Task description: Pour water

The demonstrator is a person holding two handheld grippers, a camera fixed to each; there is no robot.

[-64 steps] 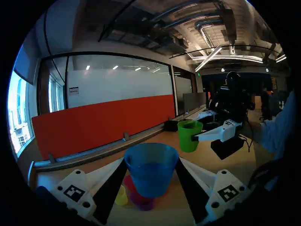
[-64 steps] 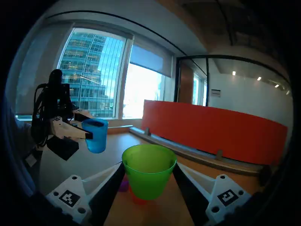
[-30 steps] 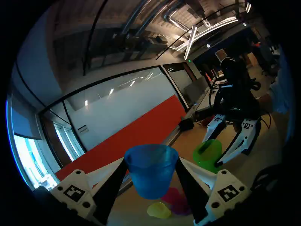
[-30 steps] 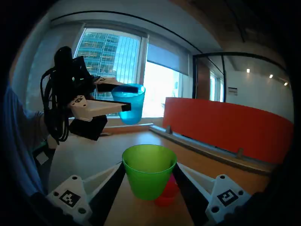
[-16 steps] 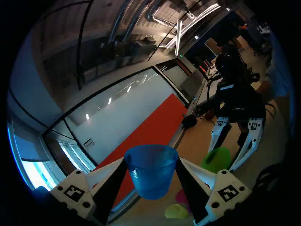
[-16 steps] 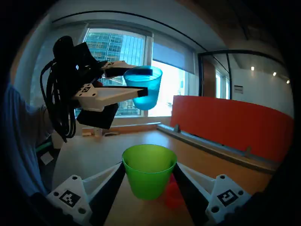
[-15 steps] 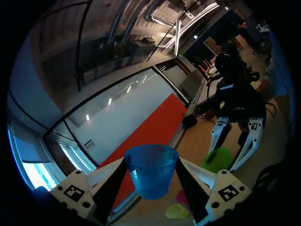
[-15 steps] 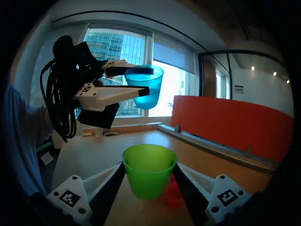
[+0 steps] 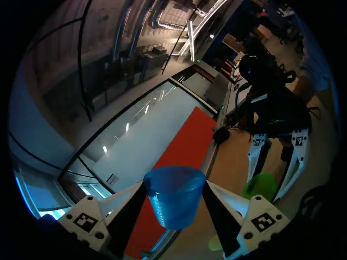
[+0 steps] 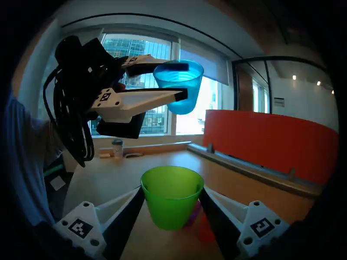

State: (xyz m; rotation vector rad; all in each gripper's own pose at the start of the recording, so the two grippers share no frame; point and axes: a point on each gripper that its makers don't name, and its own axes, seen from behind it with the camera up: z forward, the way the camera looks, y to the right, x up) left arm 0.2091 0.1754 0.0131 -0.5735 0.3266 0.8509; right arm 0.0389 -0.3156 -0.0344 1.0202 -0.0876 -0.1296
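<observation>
A translucent blue cup [image 9: 173, 197] sits between the fingers of my left gripper [image 9: 173, 190], which is shut on it. In the right gripper view, the left gripper [image 10: 180, 80] holds that blue cup [image 10: 178, 86] high and tipped, above and slightly behind the green cup [image 10: 172, 197]. My right gripper [image 10: 172, 190] is shut on the green cup, which stands upright just over the table. In the left gripper view, the green cup [image 9: 260, 186] appears low at the right, between the right gripper's [image 9: 263, 188] white fingers. I cannot tell whether water is falling.
A wooden table [image 10: 108, 182] runs under both cups, with an orange partition [image 10: 269, 143] along its far edge. Small coloured cups [image 10: 204, 225] lie below the green cup, and a yellow one [image 9: 215, 243] lies near them. A person's sleeve [image 10: 26, 164] is at the left.
The left gripper has risen and rolled further, tipping the blue cup and bringing it closer over the green cup. The right gripper has held the green cup nearly still.
</observation>
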